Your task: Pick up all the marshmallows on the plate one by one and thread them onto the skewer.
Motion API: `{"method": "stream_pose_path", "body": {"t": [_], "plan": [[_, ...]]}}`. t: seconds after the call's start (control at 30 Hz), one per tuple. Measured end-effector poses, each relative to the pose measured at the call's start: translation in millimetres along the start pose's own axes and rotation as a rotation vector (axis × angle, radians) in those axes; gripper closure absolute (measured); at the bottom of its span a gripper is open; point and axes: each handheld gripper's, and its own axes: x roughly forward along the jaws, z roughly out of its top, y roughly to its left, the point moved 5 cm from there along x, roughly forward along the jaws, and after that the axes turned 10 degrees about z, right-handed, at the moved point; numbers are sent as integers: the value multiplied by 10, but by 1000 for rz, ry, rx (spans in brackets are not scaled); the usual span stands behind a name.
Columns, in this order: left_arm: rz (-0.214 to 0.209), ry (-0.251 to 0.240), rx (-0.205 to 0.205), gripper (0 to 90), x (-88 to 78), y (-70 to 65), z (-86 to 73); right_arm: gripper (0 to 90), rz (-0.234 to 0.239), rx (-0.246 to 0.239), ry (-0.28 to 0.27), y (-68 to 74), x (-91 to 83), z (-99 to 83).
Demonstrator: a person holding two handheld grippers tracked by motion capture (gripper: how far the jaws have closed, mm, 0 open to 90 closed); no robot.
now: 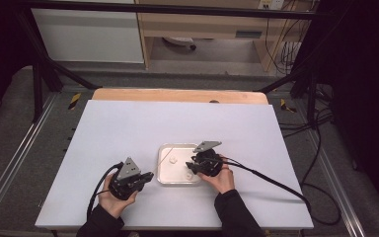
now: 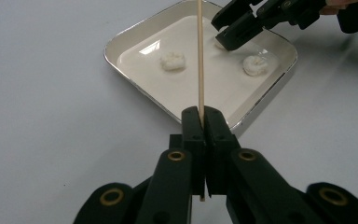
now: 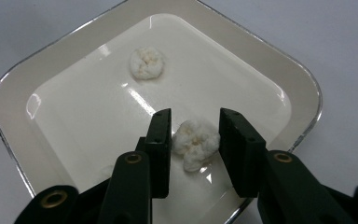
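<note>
**Skewer pinched at left, white lump between parted jaws at right**

Across the white worktop (image 1: pixel 128 133), seen from the high view, a square white tray (image 1: pixel 164 170) sits near the person's side, between the two hands. Right of it the right tool (image 1: pixel 191 167) reaches over the tray's right edge; its jaws are too small to judge from above. Its own view shows them parted, one on each side of a crumbly white lump (image 3: pixel 196 142) on the tray floor, neither clearly touching it. Just left of the tray, the left tool (image 2: pixel 203 122) is clenched on a thin wooden skewer (image 2: pixel 199 56), which runs up out of the top of that view, its tip cut off. Another white lump (image 3: pixel 146 62) lies apart on the tray; the left gripper view shows a third (image 2: pixel 255 65), and a further pale shape under the right tool's jaws is hard to make out.
</note>
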Motion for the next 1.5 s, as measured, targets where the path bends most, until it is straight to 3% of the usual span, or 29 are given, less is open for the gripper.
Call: {"method": "stream_pose_path", "body": {"t": [0.6,0.73,0.9,1.03,1.5], "plan": [[-9,-17,13,886,-3,-68,10,693,137,63,-147,75,-460,235],[-17,-31,23,886,-3,-107,13,697,161,70,-189,80,-554,276],[-25,-48,29,886,-7,-144,22,701,225,86,-273,113,-729,385],[-29,-56,28,886,-8,-165,31,703,240,92,-303,116,-822,422],[-31,-83,34,886,12,-249,60,712,314,127,-403,139,-983,526]]}}
